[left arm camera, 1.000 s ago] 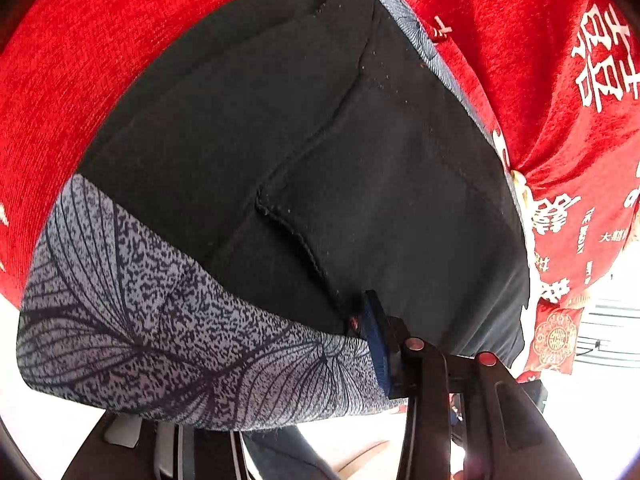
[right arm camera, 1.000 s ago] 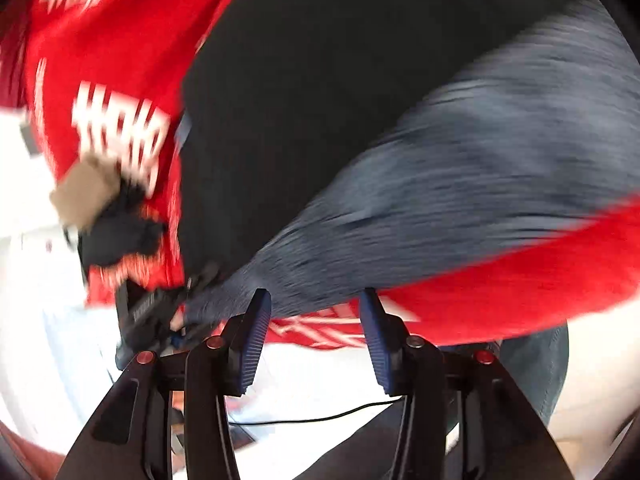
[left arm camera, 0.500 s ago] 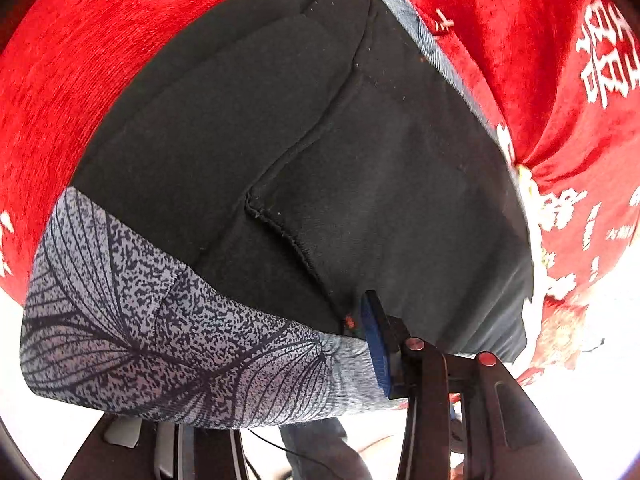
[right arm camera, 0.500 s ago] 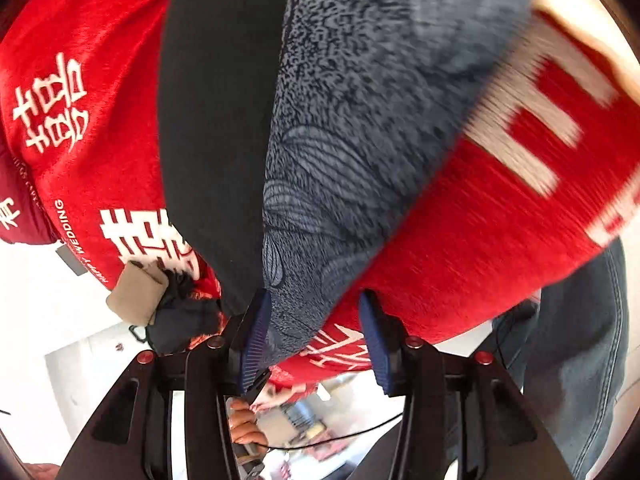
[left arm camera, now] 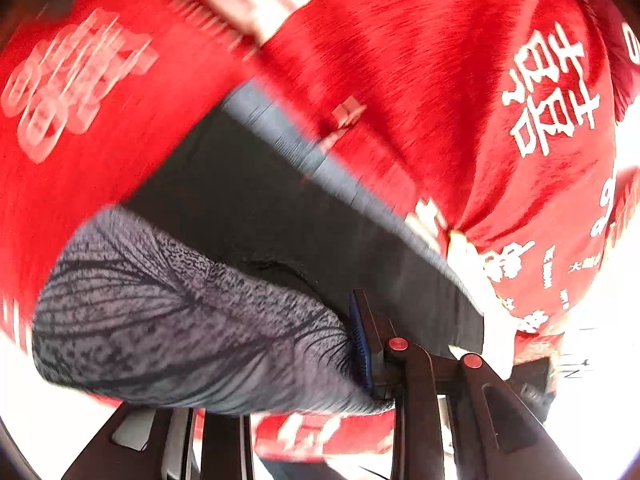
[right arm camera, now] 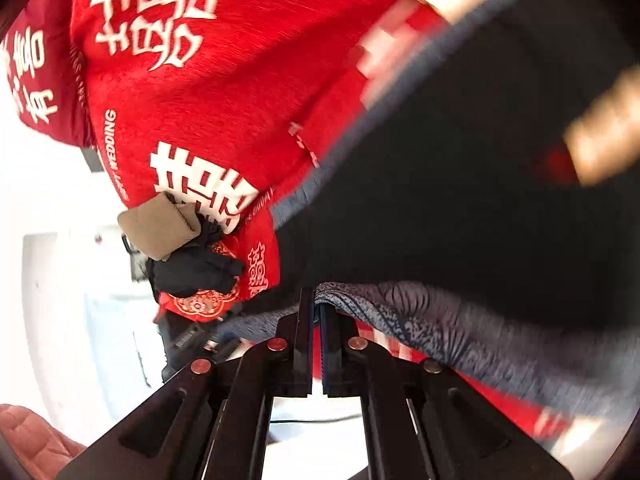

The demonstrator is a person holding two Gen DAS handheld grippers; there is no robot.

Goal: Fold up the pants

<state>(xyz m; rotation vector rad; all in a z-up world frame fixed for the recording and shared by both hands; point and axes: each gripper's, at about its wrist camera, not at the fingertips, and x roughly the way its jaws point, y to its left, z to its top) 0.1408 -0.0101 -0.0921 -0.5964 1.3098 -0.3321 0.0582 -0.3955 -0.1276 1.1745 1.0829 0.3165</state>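
The pants are black (left arm camera: 256, 200) with a grey leaf-patterned band (left arm camera: 168, 320) and lie on a red cloth (left arm camera: 420, 60) printed with white characters. My left gripper (left arm camera: 354, 332) is shut on the patterned band. Only its right finger (left arm camera: 362, 344) shows, because cloth covers the other. In the right wrist view the black pants (right arm camera: 460, 200) fill the right side. My right gripper (right arm camera: 316, 308) is shut on the edge of the patterned band (right arm camera: 420, 316), with its jaws nearly together. Both views are motion-blurred.
A beige and black bundle (right arm camera: 180, 248) sits at the left edge of the red cloth (right arm camera: 240, 60). A pink quilted cushion (right arm camera: 24, 432) shows at the lower left. White floor or wall lies beyond the cloth's edge.
My right gripper, open a second ago, has shut on the patterned band. My left gripper has moved with the band still held, so more red cloth shows above the pants.
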